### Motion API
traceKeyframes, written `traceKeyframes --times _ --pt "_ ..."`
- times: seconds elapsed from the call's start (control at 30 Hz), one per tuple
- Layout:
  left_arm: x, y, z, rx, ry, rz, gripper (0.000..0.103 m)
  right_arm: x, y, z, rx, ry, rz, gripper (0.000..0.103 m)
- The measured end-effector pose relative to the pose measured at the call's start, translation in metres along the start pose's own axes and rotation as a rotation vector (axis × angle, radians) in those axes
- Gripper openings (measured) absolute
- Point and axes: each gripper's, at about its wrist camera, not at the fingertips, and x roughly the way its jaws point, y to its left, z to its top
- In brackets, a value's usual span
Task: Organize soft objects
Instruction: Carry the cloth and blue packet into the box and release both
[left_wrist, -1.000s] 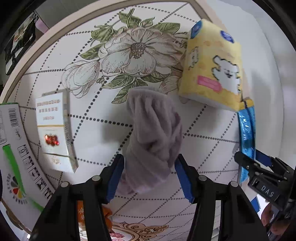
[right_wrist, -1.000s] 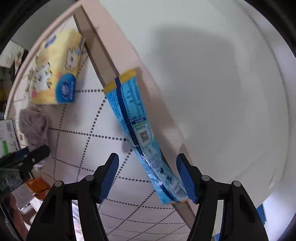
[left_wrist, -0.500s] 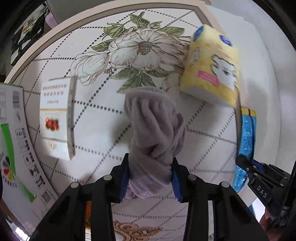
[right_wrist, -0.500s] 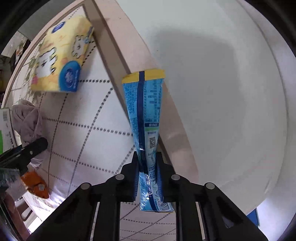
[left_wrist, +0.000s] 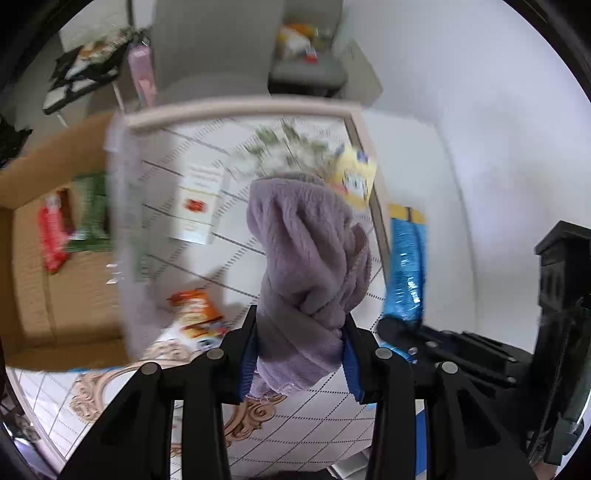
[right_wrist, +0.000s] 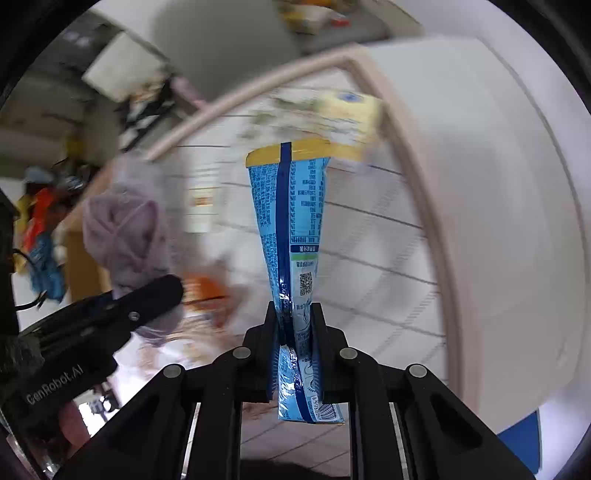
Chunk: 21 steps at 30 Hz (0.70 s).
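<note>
left gripper (left_wrist: 300, 354): clamped on purple towel (left_wrist: 310, 266), bundle standing up between its fingers | right gripper (right_wrist: 294, 332): pinching blue packet (right_wrist: 291, 236), packet extending straight ahead | cardboard box (left_wrist: 44, 266): left of left gripper

Readable marks: one brand, one code, partial digits.
"GenRobot.AI" in white on the black body of the left gripper (right_wrist: 144, 299). Blue snack packet (right_wrist: 291, 240): QR code, barcode at the bottom edge with digits too small to read; printed text block illegible. Other packaging blurred.
</note>
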Motion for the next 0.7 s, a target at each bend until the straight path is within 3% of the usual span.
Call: traceKeyframes --times 0.17,0.33,0.43,0.7 --pt "-0.078 0.046 -0.002 -0.036 -0.102 0.007 0.036 -0.027 0.112 -0.004 -0.139 -0.039 0.068 0.016" --pt "-0.133 0.125 -0.005 -0.097 -0.186 0.058 0.036 -0.029 0.205 -0.009 -0.228 -0.041 0.11 0.016" --pt "-0.14 0.175 -0.004 -0.17 -0.186 0.076 0.036 -0.007 0.255 -0.002 -0.259 -0.011 0.124 0.016" --pt "-0.105 0.28 0.022 -0.276 -0.095 0.108 0.036 0.066 0.334 0.024 -0.338 0.019 -0.018 0.016"
